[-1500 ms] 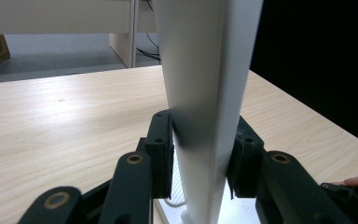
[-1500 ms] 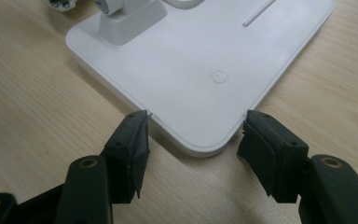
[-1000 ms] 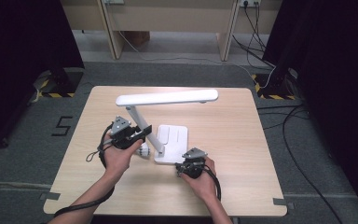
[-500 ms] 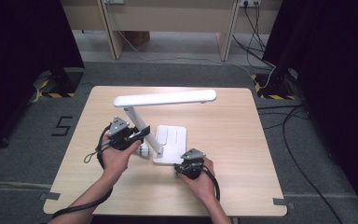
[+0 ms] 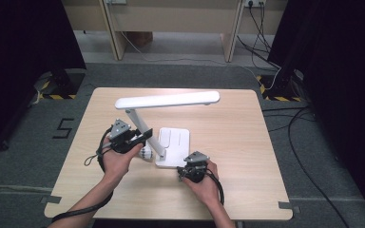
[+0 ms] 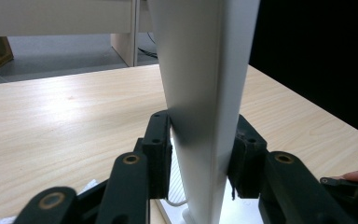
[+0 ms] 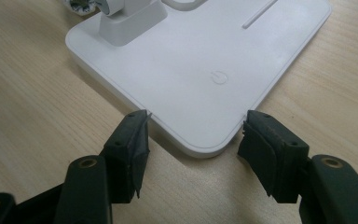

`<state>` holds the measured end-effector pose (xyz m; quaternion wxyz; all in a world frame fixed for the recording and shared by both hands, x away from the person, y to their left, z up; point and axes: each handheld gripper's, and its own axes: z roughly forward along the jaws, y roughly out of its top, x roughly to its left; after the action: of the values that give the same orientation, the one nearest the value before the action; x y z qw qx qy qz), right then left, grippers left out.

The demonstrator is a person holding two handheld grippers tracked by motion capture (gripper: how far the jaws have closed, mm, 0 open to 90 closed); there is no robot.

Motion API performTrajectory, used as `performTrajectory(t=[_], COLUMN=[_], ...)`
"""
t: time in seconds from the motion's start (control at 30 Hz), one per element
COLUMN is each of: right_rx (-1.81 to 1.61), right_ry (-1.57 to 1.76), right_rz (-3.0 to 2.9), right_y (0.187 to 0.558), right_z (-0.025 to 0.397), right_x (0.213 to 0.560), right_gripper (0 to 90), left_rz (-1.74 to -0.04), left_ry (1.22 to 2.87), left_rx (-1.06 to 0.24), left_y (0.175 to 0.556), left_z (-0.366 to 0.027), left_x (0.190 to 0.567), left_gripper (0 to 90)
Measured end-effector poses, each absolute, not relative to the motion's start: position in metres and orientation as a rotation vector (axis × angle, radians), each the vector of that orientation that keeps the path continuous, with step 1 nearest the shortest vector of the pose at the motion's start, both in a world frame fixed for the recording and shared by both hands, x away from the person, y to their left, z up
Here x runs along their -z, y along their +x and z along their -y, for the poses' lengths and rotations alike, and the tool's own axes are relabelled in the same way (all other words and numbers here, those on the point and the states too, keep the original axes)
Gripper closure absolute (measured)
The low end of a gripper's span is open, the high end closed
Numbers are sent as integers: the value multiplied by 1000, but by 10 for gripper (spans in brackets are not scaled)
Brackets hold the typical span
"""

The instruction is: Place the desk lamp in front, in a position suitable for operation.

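High view shows a white desk lamp standing near the middle of the pale wooden table, its flat square base lying on the wood and its long light bar stretched level, left to right, above the far half of the table. A slanted white arm rises from the near left corner of the base up to the left end of the bar.

The left claw comes in from the left side and is clamped on that slanted arm about halfway up. In the left gripper view the two black pads press against either side of the white arm, with the table running off behind it toward the far edge.

The right claw sits low at the near right corner of the base, the person's hand behind it resting close to the table. In the right gripper view its jaws are spread open, one tip at each side of the rounded corner of the base; both tips sit just beside the edge, and I cannot tell whether they touch it. A small power symbol is marked on the base just beyond that corner, and the foot of the arm's hinge stands at the far left of the base
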<state>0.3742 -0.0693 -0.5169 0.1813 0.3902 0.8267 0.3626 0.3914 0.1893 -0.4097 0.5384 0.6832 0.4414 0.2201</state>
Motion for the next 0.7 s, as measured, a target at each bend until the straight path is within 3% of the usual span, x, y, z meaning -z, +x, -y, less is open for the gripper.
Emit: performTrajectory(t=[0.07,0.23,0.7], right_rx=[-1026,-1028,-1134], right_ry=[1102,1079,1123], right_rz=[-2334,-2345,-2234], right_y=[374,372,356], right_z=[69,70,95], right_x=[517,515,486], right_gripper=[414,409,410], left_rz=[-1037,-1005,-909], left_ry=[1623,1637,1725], left_rx=[-526,-521,-526], left_y=[391,389,368], left_z=[-190,-195,-244], left_x=[410,406,409], left_gripper=[606,378,274])
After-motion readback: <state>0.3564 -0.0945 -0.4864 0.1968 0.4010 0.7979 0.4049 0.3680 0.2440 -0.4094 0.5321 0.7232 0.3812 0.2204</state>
